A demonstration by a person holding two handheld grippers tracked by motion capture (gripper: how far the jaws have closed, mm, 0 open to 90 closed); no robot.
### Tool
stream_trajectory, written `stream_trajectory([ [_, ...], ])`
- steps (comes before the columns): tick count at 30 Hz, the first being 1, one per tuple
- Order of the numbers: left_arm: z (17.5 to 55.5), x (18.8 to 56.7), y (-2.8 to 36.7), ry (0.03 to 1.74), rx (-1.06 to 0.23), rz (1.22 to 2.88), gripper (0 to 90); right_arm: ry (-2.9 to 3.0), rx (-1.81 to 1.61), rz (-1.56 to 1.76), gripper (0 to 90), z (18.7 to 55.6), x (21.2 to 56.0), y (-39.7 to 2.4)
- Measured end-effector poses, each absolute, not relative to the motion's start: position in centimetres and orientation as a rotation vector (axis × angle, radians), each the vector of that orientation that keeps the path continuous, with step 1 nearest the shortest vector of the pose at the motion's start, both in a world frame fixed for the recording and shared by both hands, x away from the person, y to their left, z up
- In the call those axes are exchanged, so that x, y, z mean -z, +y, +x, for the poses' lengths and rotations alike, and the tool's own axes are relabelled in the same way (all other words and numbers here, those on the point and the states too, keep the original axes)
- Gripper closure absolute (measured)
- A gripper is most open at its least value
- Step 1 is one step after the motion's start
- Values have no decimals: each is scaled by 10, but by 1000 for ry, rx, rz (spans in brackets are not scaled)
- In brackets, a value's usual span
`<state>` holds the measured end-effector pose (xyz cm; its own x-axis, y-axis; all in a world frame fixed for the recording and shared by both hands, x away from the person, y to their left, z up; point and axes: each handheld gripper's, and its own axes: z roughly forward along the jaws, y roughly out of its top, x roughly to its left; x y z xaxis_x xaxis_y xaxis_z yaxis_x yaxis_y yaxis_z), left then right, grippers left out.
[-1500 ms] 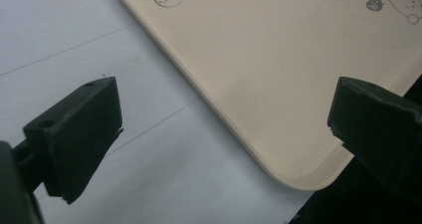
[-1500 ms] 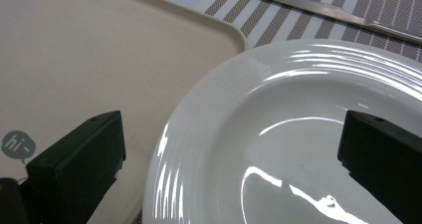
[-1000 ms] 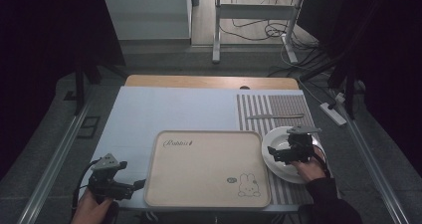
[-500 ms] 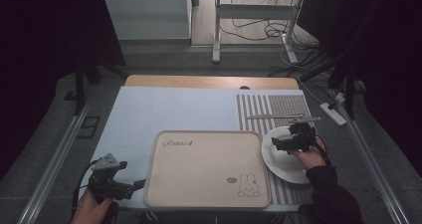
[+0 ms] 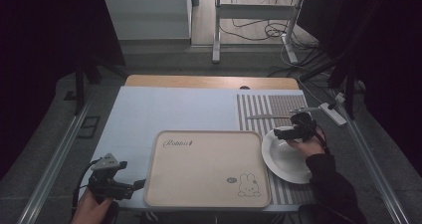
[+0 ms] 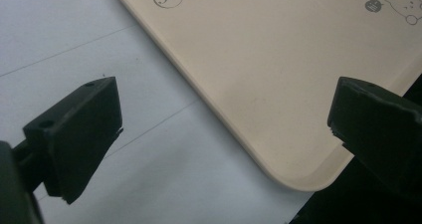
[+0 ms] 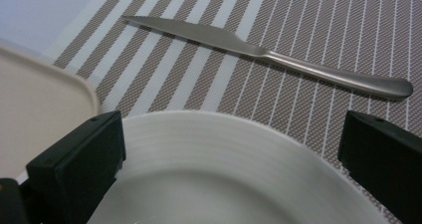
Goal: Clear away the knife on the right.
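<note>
High view showed the right gripper [image 5: 287, 133] had moved from over the plate [image 5: 283, 159] toward the knife [image 5: 263, 116], jaws apart and empty; left gripper [image 5: 122, 186] stayed idle by the tray [image 5: 206, 169], jaws apart; likely the knife came next.

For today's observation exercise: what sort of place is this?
Probably a lab or workshop mock-up of a dining setting: a table with striped placemat, plate and knife, amid floor cables and metal frames.
</note>
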<state>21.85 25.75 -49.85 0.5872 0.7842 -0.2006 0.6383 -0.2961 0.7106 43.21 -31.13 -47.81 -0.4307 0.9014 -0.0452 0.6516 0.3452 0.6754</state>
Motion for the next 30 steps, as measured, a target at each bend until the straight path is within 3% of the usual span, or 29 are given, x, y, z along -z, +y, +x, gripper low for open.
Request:
stream_trajectory([
  [25,219,499,257,1127,-237,2029,17,2167,-700,1480,2,497,489,-337],
  [28,219,499,258,1126,-236,2029,17,2153,-690,1471,71,501,489,-341],
  [30,219,499,257,1127,-236,2027,17,2150,-687,1468,162,505,488,-344],
])
